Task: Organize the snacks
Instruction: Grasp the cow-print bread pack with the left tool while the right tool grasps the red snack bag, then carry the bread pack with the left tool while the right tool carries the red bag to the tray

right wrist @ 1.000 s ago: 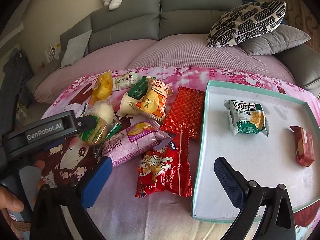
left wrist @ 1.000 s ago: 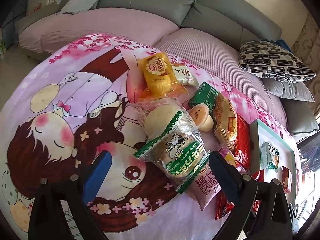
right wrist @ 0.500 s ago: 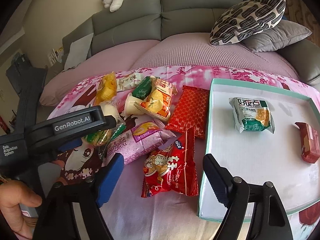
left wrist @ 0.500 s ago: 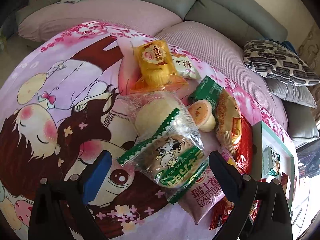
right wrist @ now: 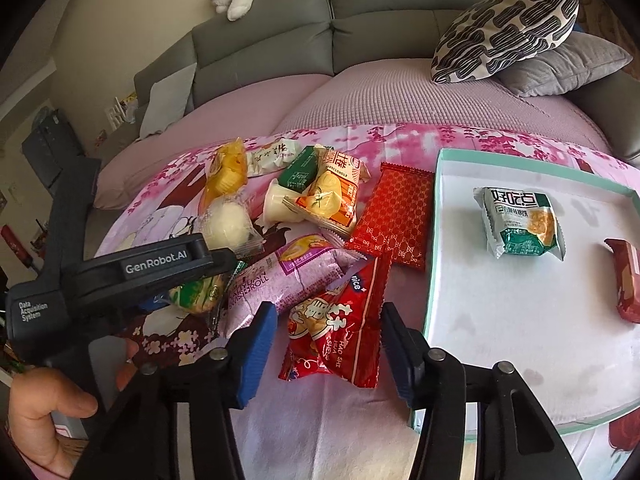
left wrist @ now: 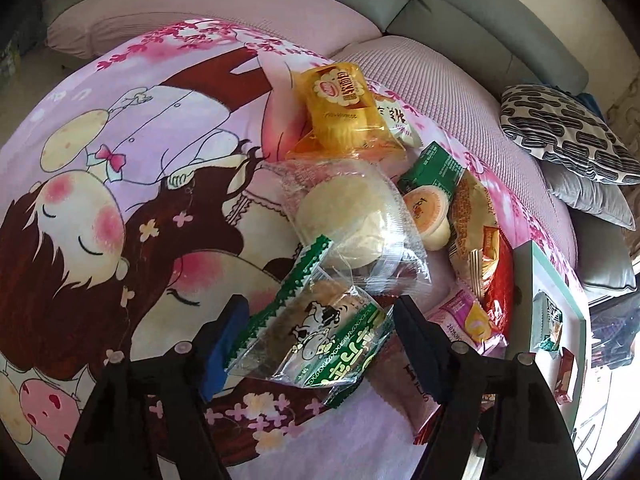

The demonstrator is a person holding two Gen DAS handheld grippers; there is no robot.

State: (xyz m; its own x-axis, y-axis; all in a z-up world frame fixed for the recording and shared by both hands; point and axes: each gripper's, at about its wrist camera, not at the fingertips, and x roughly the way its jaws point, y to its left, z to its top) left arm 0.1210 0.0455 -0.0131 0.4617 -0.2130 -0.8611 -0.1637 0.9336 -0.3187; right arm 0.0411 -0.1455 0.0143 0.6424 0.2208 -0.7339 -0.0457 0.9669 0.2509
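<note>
A clear, green-edged cake packet with a cow print (left wrist: 320, 336) lies between the fingers of my left gripper (left wrist: 320, 340). Its jaws are closing and the pads are at the wrapper's edges without squeezing it. In the right wrist view the left gripper (right wrist: 160, 268) hangs over that same packet (right wrist: 196, 296). A red snack packet (right wrist: 336, 320) lies on the cloth between the fingers of my right gripper (right wrist: 326, 352). Those jaws are closing too, with a small gap left at the left pad. To the right is a teal-rimmed white tray (right wrist: 434, 240).
The tray holds a green packet (right wrist: 520, 224) and a brown bar (right wrist: 628, 280). Piled behind are a purple roll packet (right wrist: 288, 276), a red patterned packet (right wrist: 392, 216), an orange packet (right wrist: 332, 196), a jelly cup (right wrist: 276, 204), a wrapped white bun (left wrist: 352, 220) and a yellow cake (left wrist: 340, 108). A hand (right wrist: 44, 412) holds the left gripper.
Both pairs of jaws have narrowed around their packets. The left gripper has come closer to the cow-print packet; the right gripper has stayed over the red packet.
</note>
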